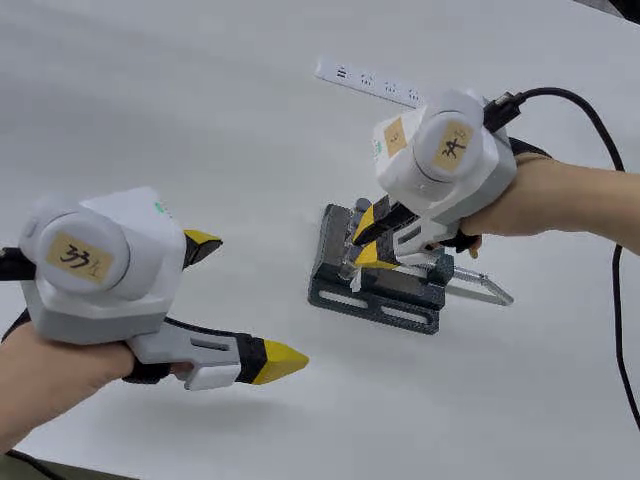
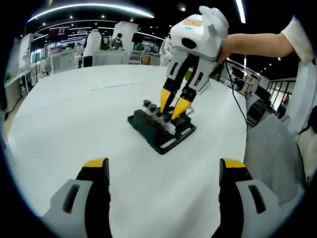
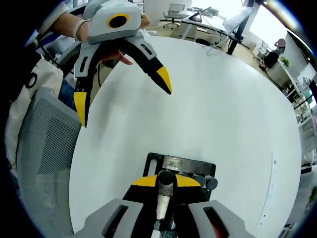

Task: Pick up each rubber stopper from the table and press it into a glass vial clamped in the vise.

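A dark vise (image 1: 372,292) sits mid-table with a row of glass vials clamped in it. My right gripper (image 1: 366,240) hangs right over the row, shut on a dark rubber stopper (image 3: 166,176) that rests at the mouth of a vial. Two neighbouring vials carry stoppers (image 3: 206,182). In the left gripper view the right gripper (image 2: 173,102) points down onto the vise (image 2: 161,130), next to the stoppered vials (image 2: 150,105). My left gripper (image 1: 240,300) hovers open and holds nothing, well to the left of the vise. It appears as the left gripper (image 3: 121,91) above the vise (image 3: 188,162).
A white power strip (image 1: 365,82) lies on the white table behind the vise. A black cable (image 1: 618,300) runs from the right gripper down the right side. The vise handle (image 1: 480,288) sticks out to the right. A grey mesh chair (image 3: 47,134) stands at the table edge.
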Motion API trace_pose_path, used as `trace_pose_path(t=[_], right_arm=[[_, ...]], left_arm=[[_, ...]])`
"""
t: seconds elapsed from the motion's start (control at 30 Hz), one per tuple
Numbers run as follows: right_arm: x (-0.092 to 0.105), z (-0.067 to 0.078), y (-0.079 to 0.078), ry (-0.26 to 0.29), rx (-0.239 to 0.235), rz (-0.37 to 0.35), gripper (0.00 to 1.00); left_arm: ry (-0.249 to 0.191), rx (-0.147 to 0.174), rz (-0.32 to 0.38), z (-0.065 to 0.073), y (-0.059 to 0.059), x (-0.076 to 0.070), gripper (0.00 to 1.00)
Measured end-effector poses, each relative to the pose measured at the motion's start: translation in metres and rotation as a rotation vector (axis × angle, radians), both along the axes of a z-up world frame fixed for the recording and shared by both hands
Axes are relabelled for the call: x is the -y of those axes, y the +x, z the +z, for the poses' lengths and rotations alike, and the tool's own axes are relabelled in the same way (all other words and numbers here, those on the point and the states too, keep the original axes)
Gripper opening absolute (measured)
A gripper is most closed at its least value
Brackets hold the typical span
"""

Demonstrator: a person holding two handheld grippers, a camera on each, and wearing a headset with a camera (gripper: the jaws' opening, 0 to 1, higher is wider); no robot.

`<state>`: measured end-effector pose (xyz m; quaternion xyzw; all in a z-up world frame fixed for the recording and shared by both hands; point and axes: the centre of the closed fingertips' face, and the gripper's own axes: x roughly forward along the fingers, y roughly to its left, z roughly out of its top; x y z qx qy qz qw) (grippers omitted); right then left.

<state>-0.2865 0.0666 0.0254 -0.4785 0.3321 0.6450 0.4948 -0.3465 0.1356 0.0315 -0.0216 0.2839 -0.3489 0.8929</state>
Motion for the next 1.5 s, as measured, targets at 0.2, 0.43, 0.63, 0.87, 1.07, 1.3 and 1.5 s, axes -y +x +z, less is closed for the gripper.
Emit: trace_pose_path(t=[0.2, 0.43, 0.63, 0.87, 1.07, 1.3, 1.5], right_arm=[[-0.0002, 0.0002, 0.0014, -0.007, 0.010, 0.026, 0.06], [-0.0012, 0.0009, 0.0013, -0.003, 0.026, 0.058, 0.07], [-0.0021, 0.0014, 0.0014, -0.001, 0.035, 0.070, 0.07], [-0.0020, 0.0015, 0.0007, -0.004, 0.049, 0.095, 0.07], [-0.0018, 0.0012, 0.0009, -0.007, 0.049, 0.097, 0.08], [-0.0019, 0.0005, 0.0010, -0.010, 0.055, 0.110, 0.08], [-0.0019, -0.0001, 0.0017, -0.013, 0.062, 0.117, 0.08]], left_arm=[[-0.002, -0.001, -0.003, 0.0001, 0.0005, 0.0006, 0.90], [-0.003, -0.002, -0.004, 0.0016, -0.0004, 0.0020, 0.90], [-0.003, -0.006, -0.004, -0.0001, -0.0006, 0.0008, 0.89], [-0.005, -0.008, -0.003, -0.0012, -0.0004, 0.0003, 0.89], [-0.008, -0.010, -0.004, -0.0024, -0.0007, 0.0000, 0.89], [-0.010, -0.011, -0.002, -0.0027, -0.0009, -0.0005, 0.88], [-0.012, -0.014, 0.000, -0.0034, -0.0020, -0.0001, 0.88]])
